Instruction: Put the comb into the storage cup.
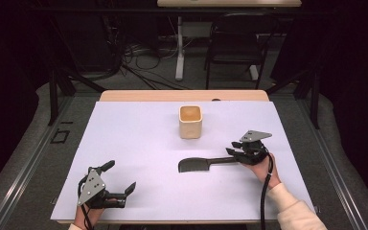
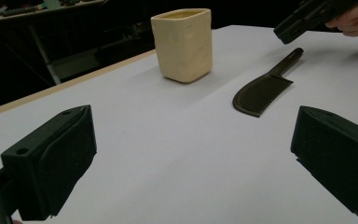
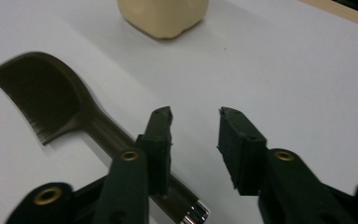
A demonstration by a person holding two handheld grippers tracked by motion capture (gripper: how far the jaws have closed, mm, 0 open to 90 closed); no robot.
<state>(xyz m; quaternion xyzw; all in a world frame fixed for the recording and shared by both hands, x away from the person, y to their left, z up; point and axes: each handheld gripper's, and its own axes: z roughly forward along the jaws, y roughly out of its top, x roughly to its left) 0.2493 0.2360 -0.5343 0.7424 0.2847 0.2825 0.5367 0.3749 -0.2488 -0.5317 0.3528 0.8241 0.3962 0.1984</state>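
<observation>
The right gripper [image 3: 193, 135] hovers low over the handle end of the black comb [image 1: 195, 166], its jaws part-way closed with a clear gap between them and nothing gripped. In the right gripper view the comb's handle runs under the left jaw rather than between the two. As I judge it, closing from here would pinch beside the handle or press down on top of it, and the flat comb could skid or spin on the smooth white table sheet [image 1: 139, 143].

The left gripper [image 1: 117, 179] rests on the sheet well apart from the comb, on its near left, jaws wide and empty.

Beyond the comb, near its toothed end, stands the cream square cup [image 1: 190, 121], upright; nothing can be seen inside it. A sliding comb could knock it.
</observation>
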